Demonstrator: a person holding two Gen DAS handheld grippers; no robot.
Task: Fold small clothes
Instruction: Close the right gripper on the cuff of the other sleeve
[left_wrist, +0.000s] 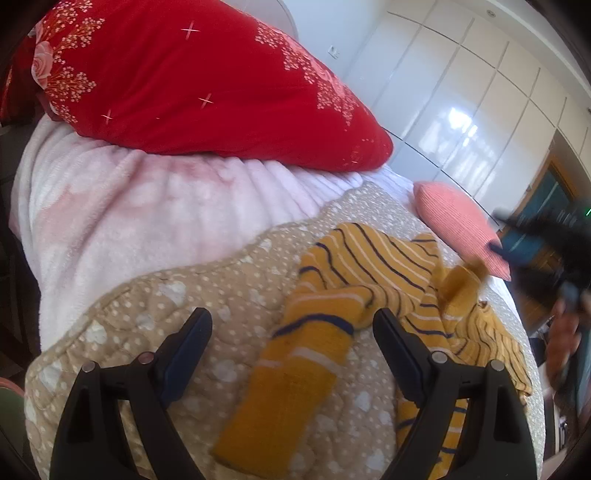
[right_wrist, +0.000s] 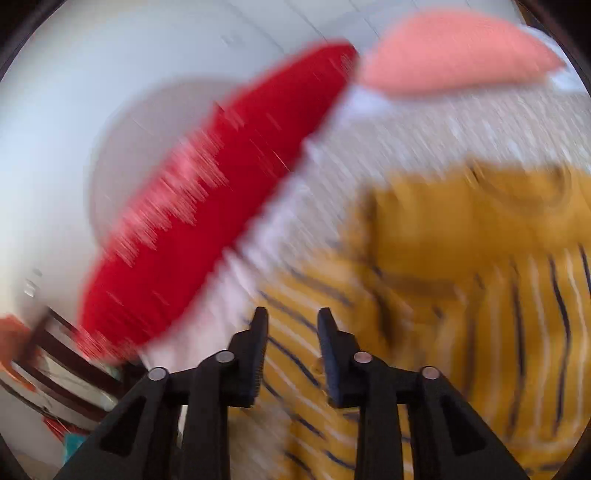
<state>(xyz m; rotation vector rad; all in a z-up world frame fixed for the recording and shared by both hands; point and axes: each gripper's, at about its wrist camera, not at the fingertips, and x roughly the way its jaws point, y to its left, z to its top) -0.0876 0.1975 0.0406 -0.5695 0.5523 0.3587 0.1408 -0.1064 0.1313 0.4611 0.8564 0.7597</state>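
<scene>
My left gripper hangs with its fingers spread wide over the sleeve of the striped sweater, which lies crumpled on the spotted quilt of the bed. My right gripper is narrowly parted, holding nothing, above the same sweater. No writing is readable; the right view is blurred.

No readable text, label, brand or number anywhere — not on the striped mustard garment, nor on the red pillow behind it. Only printed flowers and sparkle marks on that pillow — right wrist view too blurred to read.
</scene>
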